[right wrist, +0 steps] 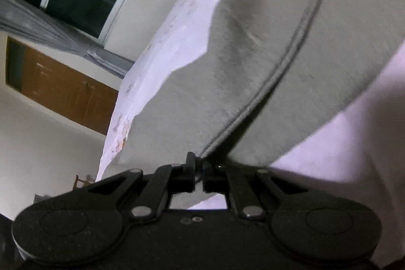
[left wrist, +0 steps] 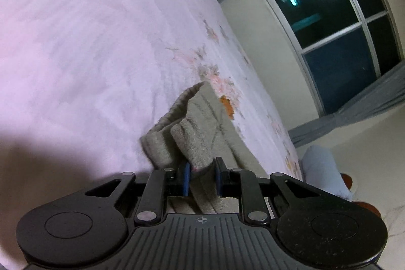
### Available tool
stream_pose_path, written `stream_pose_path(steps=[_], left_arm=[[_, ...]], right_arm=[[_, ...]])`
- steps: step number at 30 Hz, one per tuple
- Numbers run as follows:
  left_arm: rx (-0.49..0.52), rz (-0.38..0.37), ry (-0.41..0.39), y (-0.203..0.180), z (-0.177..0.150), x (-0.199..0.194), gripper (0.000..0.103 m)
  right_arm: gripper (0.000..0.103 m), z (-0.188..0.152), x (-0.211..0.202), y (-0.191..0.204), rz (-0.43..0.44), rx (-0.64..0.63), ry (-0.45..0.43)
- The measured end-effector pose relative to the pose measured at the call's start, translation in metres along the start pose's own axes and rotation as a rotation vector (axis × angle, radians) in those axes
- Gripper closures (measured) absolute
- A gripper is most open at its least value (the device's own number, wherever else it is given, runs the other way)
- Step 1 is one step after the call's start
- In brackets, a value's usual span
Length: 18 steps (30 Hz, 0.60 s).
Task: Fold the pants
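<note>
pants (left wrist: 200, 123) grey-beige, lying on the bed (left wrist: 83, 47) near its flowered edge. left gripper (left wrist: 201, 179): jaws clamped on a thick bunched fold of the pants at the ribbed end; from the jaws the fabric runs away along the bed edge. right gripper (right wrist: 199, 170): jaws together, pinching a thin seamed edge of the pants (right wrist: 253, 72); the seam runs up and to the right, away from the jaws. window (left wrist: 336, 34) dark, grey curtains beside it.
</note>
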<state>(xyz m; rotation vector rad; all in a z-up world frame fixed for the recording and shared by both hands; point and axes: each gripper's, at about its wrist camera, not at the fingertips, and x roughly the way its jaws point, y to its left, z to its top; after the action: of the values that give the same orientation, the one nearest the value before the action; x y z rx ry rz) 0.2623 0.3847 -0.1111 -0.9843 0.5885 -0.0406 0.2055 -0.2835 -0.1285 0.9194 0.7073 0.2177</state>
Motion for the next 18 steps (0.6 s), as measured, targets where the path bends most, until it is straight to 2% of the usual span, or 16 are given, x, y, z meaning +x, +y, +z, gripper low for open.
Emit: stream_pose_path(steps=[7,10,12,14,18], left_arm=[[-0.046,-0.101,0.003,-0.002,0.006,-0.017,0.083],[-0.062,-0.067,0.032,0.011,0.002,-0.014,0.083],[-0.076,-0.015,0.066,0.022,-0.004,-0.005,0.083],[-0.068,-0.029,0.053,0.021,-0.005,-0.008,0.083],[-0.028,-0.054,0.026,0.009,-0.001,-0.012,0.083]], right_arm=[[0.103,0.009,-0.020,0.011,0.082,-0.038,-0.049],[0.103,0.006,-0.018,0.002,0.070,-0.042,-0.032],[0.103,0.004,0.004,-0.009,-0.032,-0.023,0.035],[0.103,0.003,0.009,-0.015,-0.023,-0.001,0.031],[0.103,0.009,0.005,0.001,-0.001,-0.040,0.013]])
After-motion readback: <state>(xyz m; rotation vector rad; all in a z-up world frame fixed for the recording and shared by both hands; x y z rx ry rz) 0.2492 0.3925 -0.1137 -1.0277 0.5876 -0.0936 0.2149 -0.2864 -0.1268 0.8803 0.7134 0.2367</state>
